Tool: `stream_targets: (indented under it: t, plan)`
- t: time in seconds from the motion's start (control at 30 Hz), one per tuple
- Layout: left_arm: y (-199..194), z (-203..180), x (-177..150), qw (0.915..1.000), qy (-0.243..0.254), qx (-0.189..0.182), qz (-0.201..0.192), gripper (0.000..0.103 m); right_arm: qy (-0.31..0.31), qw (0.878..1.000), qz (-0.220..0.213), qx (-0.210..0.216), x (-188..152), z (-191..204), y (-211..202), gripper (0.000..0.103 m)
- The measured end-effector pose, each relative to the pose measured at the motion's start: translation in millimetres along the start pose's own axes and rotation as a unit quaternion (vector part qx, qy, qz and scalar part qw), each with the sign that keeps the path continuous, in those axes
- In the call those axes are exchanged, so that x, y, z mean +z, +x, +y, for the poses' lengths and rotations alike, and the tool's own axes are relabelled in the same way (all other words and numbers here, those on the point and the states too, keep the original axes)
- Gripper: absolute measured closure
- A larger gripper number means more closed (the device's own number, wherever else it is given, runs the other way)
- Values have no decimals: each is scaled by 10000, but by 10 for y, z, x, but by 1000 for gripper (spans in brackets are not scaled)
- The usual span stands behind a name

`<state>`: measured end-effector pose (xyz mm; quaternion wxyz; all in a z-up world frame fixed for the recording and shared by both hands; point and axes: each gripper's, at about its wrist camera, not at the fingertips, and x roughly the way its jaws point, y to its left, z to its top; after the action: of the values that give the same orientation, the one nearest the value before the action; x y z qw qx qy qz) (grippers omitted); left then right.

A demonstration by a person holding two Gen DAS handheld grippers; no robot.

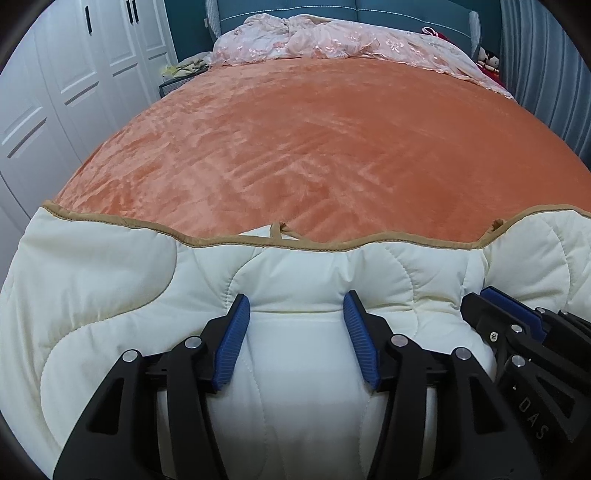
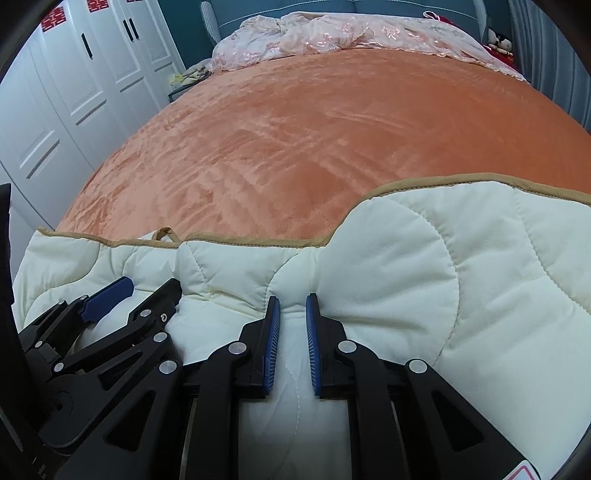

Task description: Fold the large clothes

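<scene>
A cream quilted garment [image 1: 303,273] with a tan bound edge lies bunched across the near end of a bed covered by an orange plush blanket [image 1: 295,147]. Its bound edge runs from side to side across both views, so its long axis lies across the bed, and the edge faces the far headboard [image 1: 280,7]. A small tan loop [image 1: 282,230] sticks out from that edge near the middle.

The left gripper [image 1: 296,306] points forward and steeply down onto the garment. Its jaws stand about half apart, with a raised mound of cream fabric between the blue pads [image 1: 236,339]; the fabric lies against both pads, but whether they squeeze it cannot be told.

The right gripper [image 2: 293,306] sits just beside the left one, on its right, tilted down at much the same angle. Its jaws are nearly together, clamped on a narrow pinched fold of the same garment, which puckers outward from the pad tips.

Each gripper shows at the edge of the other's view, both resting low on the fabric.

At the far end of the bed lies a rumpled pink floral quilt [image 1: 332,40]. White wardrobe doors [image 1: 74,74] stand along the left side of the room
</scene>
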<state>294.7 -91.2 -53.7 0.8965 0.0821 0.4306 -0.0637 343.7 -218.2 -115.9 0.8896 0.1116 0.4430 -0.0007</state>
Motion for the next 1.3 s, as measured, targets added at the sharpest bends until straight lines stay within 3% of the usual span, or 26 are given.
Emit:
stream_targets:
  t: [0.43,0.5,0.57,0.6,0.67,0.8,0.97,1.07,1.3]
  plan:
    - [-22,-21,21,9990,-35,432,-115,41,112,9998,-113,99,24,-34,-1,93]
    - [-55,34,38,9980,-139,605,-73,32,224,9995,-195,88,45,-67,-84,94]
    - [-124,177,80,9971,-381,658,8,33,711,9952,-632,-237,70,-220,-376,90]
    - [-193,281,102,9954,-574,773,9,34,1045,9890,-984,-349,55,-331,-596,81]
    - [-428,564,93,9923,-1045,650,-164,33,1443,9783,-1447,-327,-16,-534,-979,78]
    - [-856,809,-77,9937,-1080,152,-254,33,1000,9882,-1152,125,-246,-563,-1327,78]
    - [-1233,512,-496,9963,-485,-702,-137,33,155,9962,-543,660,-656,-152,-1423,78]
    - [-1225,277,-677,9970,-340,-697,59,33,-45,9965,-173,822,-809,62,-1342,78]
    - [-1069,144,-898,9992,-199,-295,198,31,-131,9987,379,312,-973,210,-1092,83]
